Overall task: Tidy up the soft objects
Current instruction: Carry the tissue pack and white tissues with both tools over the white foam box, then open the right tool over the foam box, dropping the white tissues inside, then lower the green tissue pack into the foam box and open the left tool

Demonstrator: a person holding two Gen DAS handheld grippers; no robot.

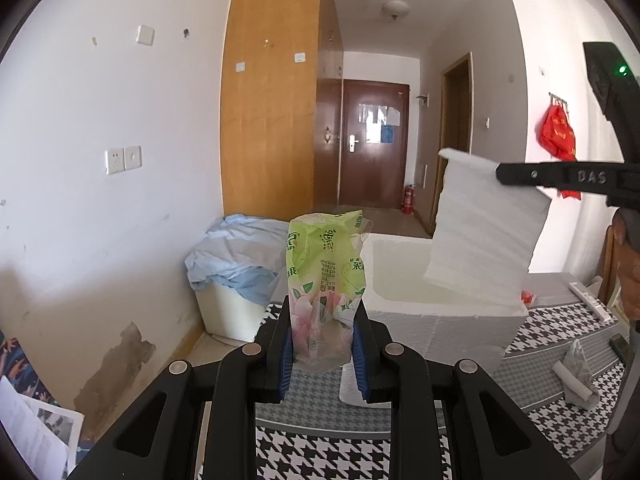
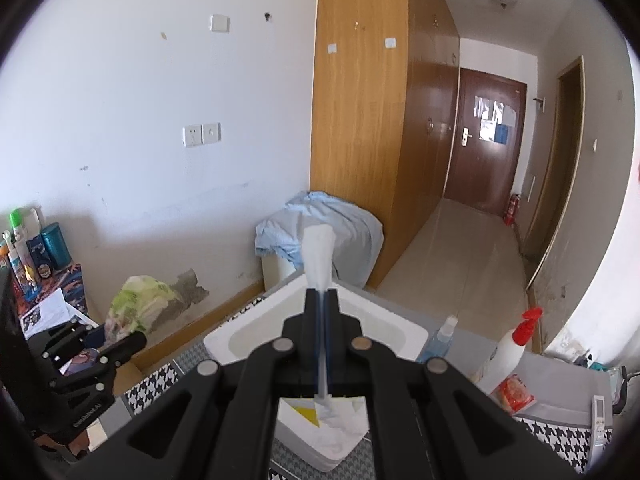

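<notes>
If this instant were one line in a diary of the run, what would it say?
left gripper: shut on green tissue pack | right gripper: shut on white foam sheet | sheet above white foam box

The left tongs (image 1: 323, 344) point forward and slightly downward, their two black arms reaching ahead with blue pads (image 1: 286, 354) on the inner faces. The jaws stand partly apart, both pads pressing on a green tissue pack (image 1: 326, 276) that rises upright from between them. The right tongs (image 2: 322, 320) also tilt downward, jaws closed almost together, pinching a white foam sheet (image 2: 318, 256) edge-on between the pads; the sheet runs out beyond the tips. From the left wrist view the right tongs (image 1: 516, 174) come in from the right, level, higher than the left tongs' tips.
</notes>
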